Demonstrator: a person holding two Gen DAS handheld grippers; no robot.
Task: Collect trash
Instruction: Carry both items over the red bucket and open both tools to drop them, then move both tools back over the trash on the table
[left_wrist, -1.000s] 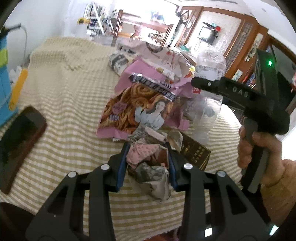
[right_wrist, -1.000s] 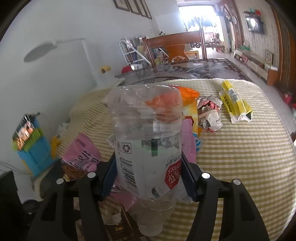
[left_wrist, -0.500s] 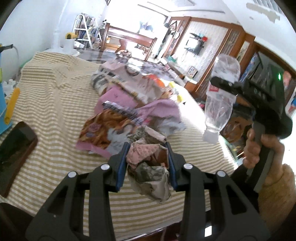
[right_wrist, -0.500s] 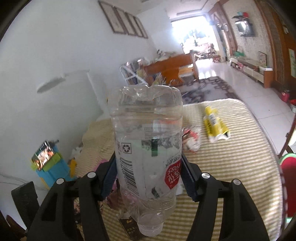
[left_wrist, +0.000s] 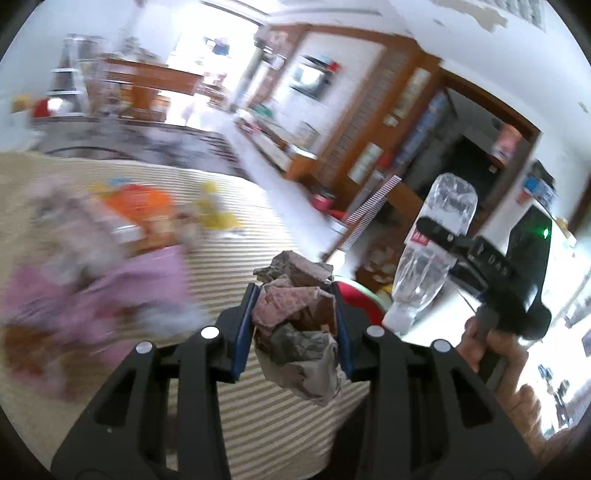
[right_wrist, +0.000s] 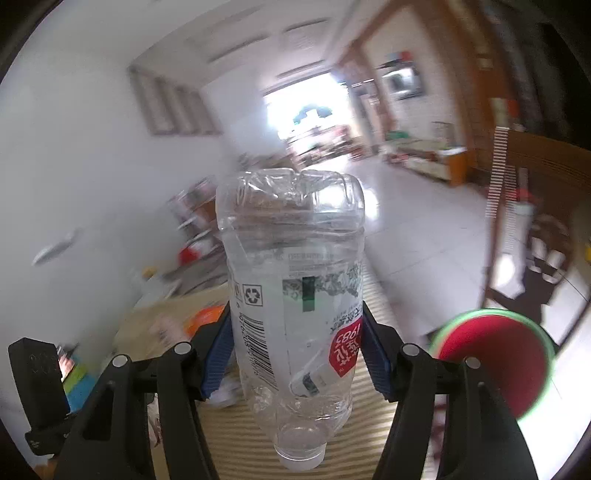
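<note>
Left gripper (left_wrist: 293, 332) squeezing a crumpled paper wad (left_wrist: 297, 330), up above the striped table (left_wrist: 240, 236). Right gripper (right_wrist: 297, 343) squeezing a clear plastic bottle (right_wrist: 293, 295) upside down, off past the table's edge.

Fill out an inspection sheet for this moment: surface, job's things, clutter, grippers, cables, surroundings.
Surface: table under a striped cloth, edge in view.
Job's things: crumpled paper wad in the left gripper; clear plastic bottle, neck down, in the right gripper.
Clutter: blurred wrappers on the cloth, a pink one, an orange one, a yellow one.
Grippers: both shut on their loads, both lifted off the cloth.
Cables: nothing seen.
Surroundings: round red container with a green rim beyond the table edge; wooden cabinets; tiled floor.
</note>
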